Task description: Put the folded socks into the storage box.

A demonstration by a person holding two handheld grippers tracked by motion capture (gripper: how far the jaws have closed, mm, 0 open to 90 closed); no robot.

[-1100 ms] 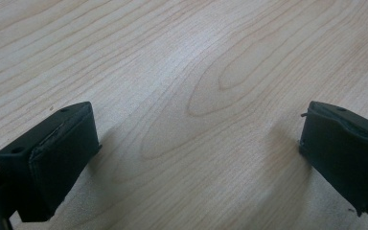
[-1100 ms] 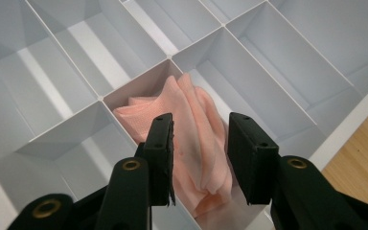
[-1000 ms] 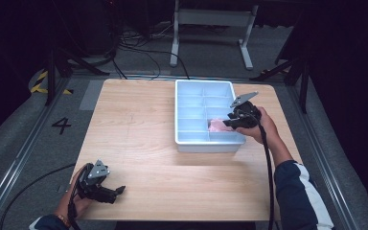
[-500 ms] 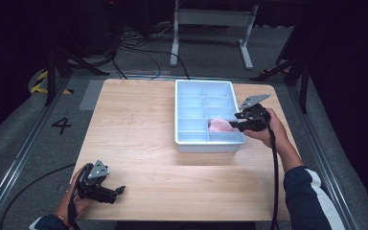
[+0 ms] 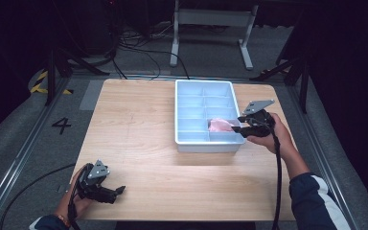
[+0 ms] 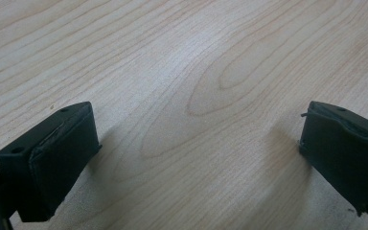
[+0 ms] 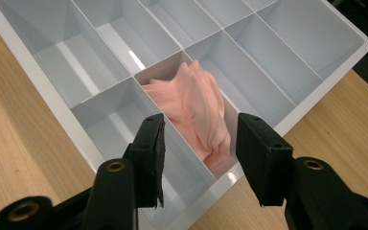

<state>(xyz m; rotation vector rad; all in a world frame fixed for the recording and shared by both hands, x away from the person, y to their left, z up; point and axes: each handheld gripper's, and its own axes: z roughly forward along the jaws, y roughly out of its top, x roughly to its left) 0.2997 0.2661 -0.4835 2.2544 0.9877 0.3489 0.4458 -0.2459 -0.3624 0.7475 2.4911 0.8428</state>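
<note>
Pink cloth [image 5: 219, 125] resting in a compartment tray [image 5: 185, 139] on a wooden desk [image 5: 139, 124], right gripper [image 5: 240, 124] just beside it with nothing held.

Nearest, at the desk's front left corner: left gripper [image 5: 120, 189] lying low over bare wood, jaws spread wide and empty, seemingly parked while the other hand works. Farther back, right of centre: white divided tray, pink cloth crumpled in a compartment of its right column, second from the near end. At the tray's right rim: right gripper, jaws just opened further and apart, pads clear of the cloth, probably a release just made. From the high view: the whole layout and both hands well apart. From the right gripper view [image 7: 199, 158]: cloth [image 7: 196, 108] folds bunched against the compartment walls, neighbouring compartments empty. From the left gripper view [image 6: 196, 158]: wood grain between the parted jaws.
</note>
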